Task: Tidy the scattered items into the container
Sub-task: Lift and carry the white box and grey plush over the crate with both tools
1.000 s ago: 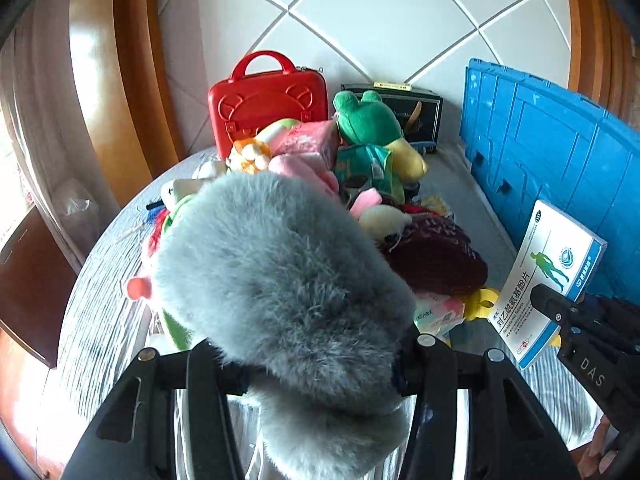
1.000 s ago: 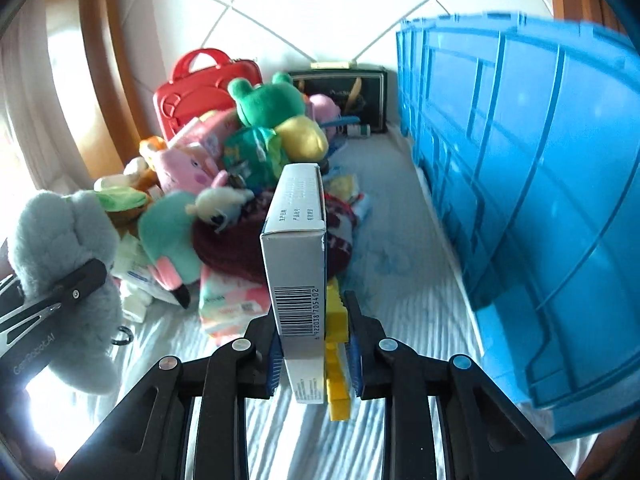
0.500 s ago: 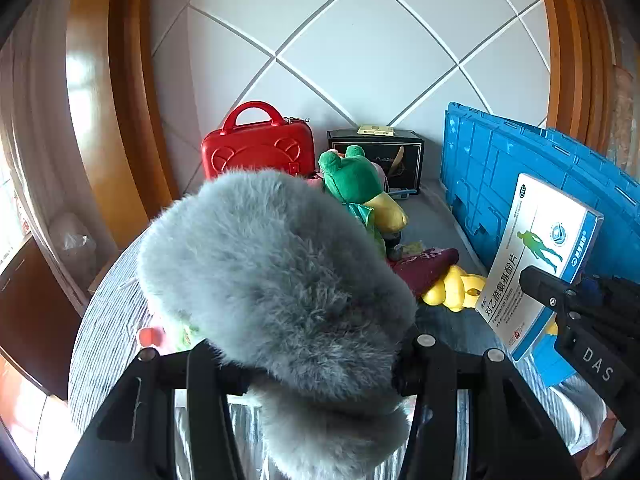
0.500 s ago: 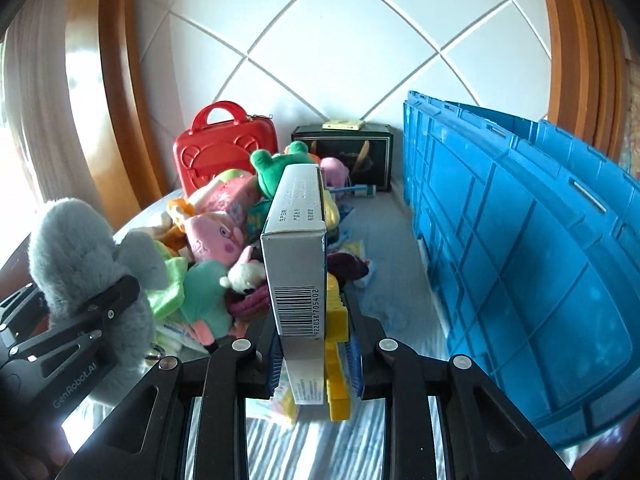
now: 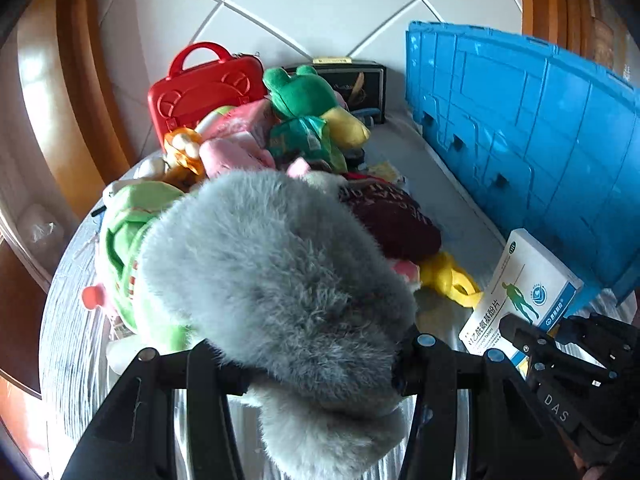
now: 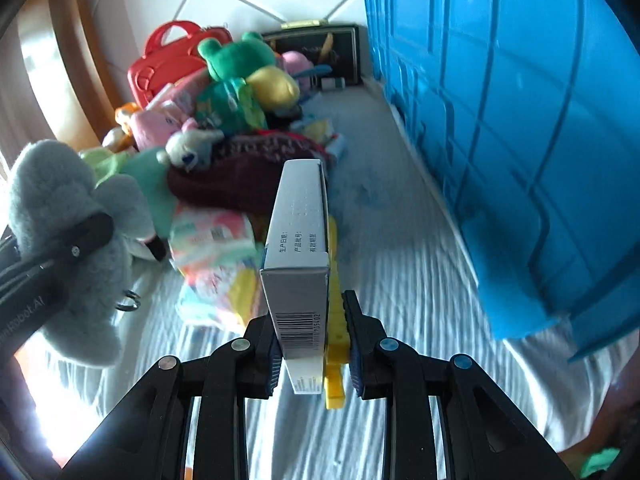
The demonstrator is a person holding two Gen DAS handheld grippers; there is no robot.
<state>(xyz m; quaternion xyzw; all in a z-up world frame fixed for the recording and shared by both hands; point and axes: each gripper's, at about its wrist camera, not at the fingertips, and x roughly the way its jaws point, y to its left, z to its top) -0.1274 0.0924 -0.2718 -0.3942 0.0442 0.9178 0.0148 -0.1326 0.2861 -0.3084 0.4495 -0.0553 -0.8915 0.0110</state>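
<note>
My left gripper (image 5: 316, 364) is shut on a fluffy grey plush toy (image 5: 280, 280), which fills the view and hides the fingertips; the toy also shows in the right wrist view (image 6: 64, 208). My right gripper (image 6: 312, 344) is shut on a white medicine box (image 6: 298, 240) together with a yellow toy block (image 6: 334, 360). The box also shows in the left wrist view (image 5: 516, 296). The blue crate (image 6: 520, 120) stands to the right of both grippers, its wall close by (image 5: 520, 128).
A pile of soft toys lies on the striped cloth: a green frog plush (image 5: 304, 96), a maroon knit item (image 5: 392, 220), a pink plush (image 5: 236, 152). A red toy case (image 5: 200, 88) and a black box (image 5: 360, 80) stand against the tiled wall.
Both grippers have dipped back down toward the table with their loads still held. The pile and cloth fill more of each view, and the crate wall looms closer on the right.
</note>
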